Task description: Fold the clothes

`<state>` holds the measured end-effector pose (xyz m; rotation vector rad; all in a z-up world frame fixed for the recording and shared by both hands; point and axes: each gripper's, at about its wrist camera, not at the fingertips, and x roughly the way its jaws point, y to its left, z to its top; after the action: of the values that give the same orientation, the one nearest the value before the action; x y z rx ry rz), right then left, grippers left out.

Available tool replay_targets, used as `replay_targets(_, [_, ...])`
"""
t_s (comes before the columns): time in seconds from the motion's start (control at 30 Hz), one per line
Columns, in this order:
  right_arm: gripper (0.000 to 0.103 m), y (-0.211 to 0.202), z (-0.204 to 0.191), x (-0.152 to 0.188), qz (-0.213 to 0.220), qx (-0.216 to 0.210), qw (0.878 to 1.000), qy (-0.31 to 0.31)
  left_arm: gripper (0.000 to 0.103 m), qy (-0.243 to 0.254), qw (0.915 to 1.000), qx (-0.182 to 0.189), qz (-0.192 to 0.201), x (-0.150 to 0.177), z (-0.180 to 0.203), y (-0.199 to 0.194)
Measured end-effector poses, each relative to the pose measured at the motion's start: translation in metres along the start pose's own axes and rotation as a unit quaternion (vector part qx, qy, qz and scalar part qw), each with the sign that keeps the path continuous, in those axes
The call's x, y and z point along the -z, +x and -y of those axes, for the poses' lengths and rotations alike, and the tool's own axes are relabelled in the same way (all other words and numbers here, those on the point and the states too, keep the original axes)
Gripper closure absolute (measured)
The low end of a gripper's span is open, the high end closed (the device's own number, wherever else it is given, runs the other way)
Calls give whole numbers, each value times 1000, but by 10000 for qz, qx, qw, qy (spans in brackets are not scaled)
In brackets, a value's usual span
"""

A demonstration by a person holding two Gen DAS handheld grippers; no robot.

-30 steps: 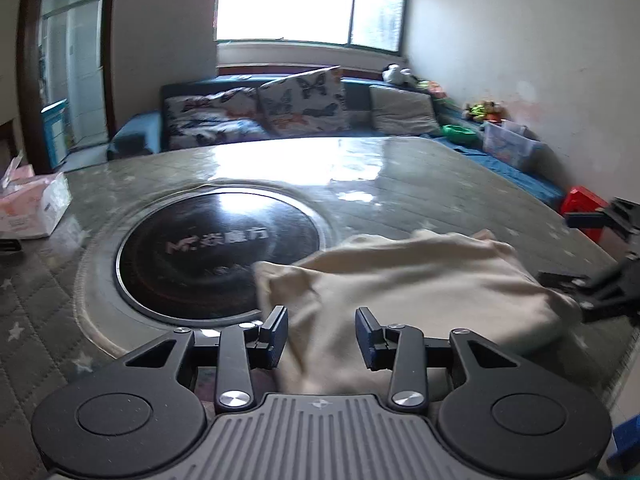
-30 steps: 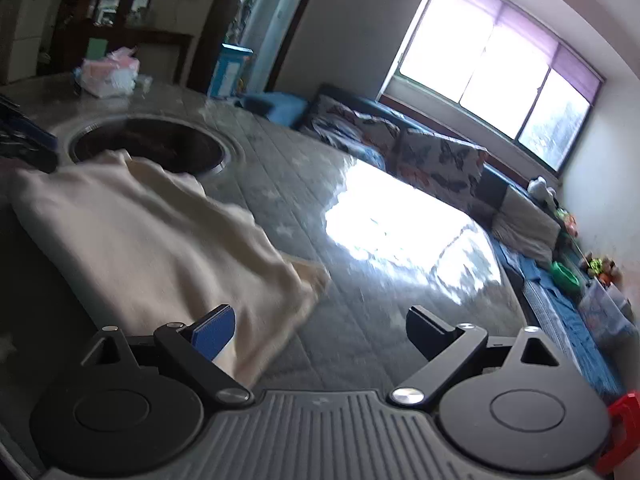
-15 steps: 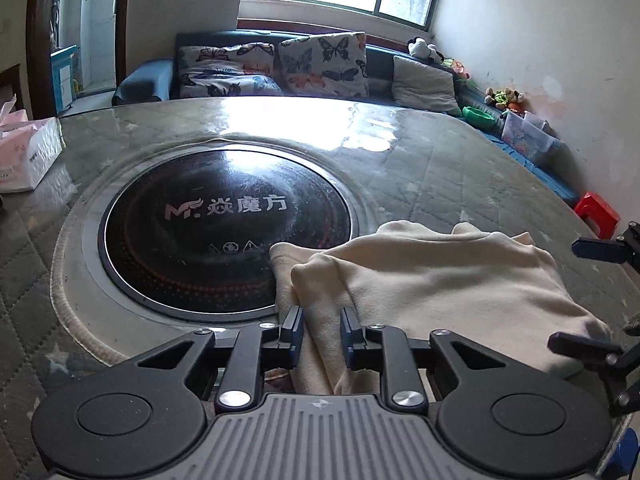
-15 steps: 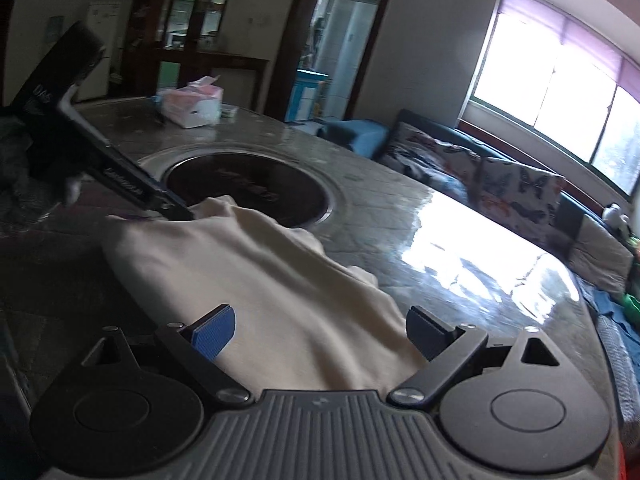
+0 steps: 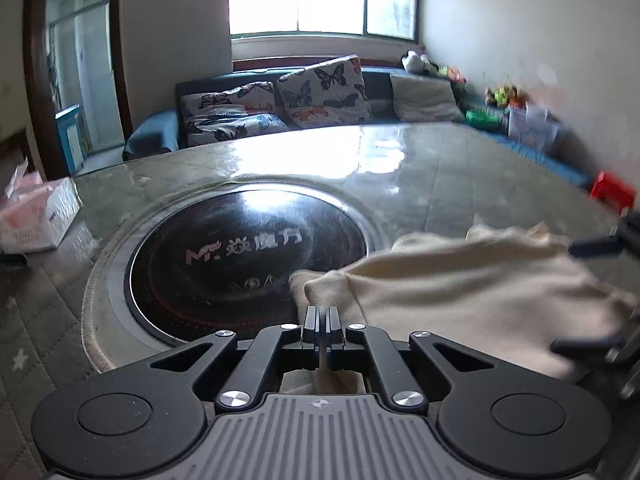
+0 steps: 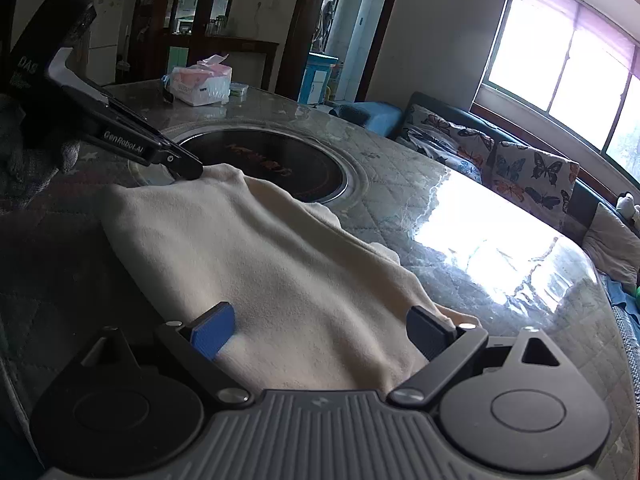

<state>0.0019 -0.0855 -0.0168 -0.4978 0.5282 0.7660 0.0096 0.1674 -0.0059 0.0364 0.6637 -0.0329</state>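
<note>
While left gripper pinches cloth | tissue box left, well apart

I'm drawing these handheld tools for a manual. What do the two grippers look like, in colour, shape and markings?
Both look like the same model: a grey ribbed body, two round black discs at the base, and black angled linkage arms with silver pivot screws. The right gripper has blue ribbed pads on its fingers. The left gripper, seen side-on from the right wrist view, carries white "GenRobot.AI" lettering. No cables show.
</note>
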Motion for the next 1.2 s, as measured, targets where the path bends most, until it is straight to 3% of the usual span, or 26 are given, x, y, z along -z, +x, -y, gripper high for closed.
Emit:
replay_targets(0.3, [8, -2, 5, -8, -43, -68, 9999, 89, 95, -27, 10000, -16, -17, -5, -2, -4])
replay_targets(0.43, [9, -4, 19, -14, -67, -219, 9987, 450, 95, -107, 9999, 90, 83, -16, 2, -7])
replay_targets(0.6, [19, 5, 41, -22, -142, -405, 9945, 955, 95, -84, 9996, 279, 24, -28, 15, 8])
replay_targets(0.73, [42, 18, 54, -28, -222, -519, 9903, 1273, 95, -33, 9993, 357, -53, -36, 24, 26])
replay_targets(0.93, [61, 43, 64, -37, -368, -612, 9854, 1547, 95, -103, 9991, 356, -197, -46, 25, 47])
replay_targets(1.03, [64, 42, 60, -37, -387, -620, 9863, 1480, 95, -98, 9989, 305, -348, -43, 24, 58])
replay_targets(1.2, [64, 27, 46, -37, -294, -698, 9892, 1253, 95, -179, 9990, 316, -261, -40, 21, 47])
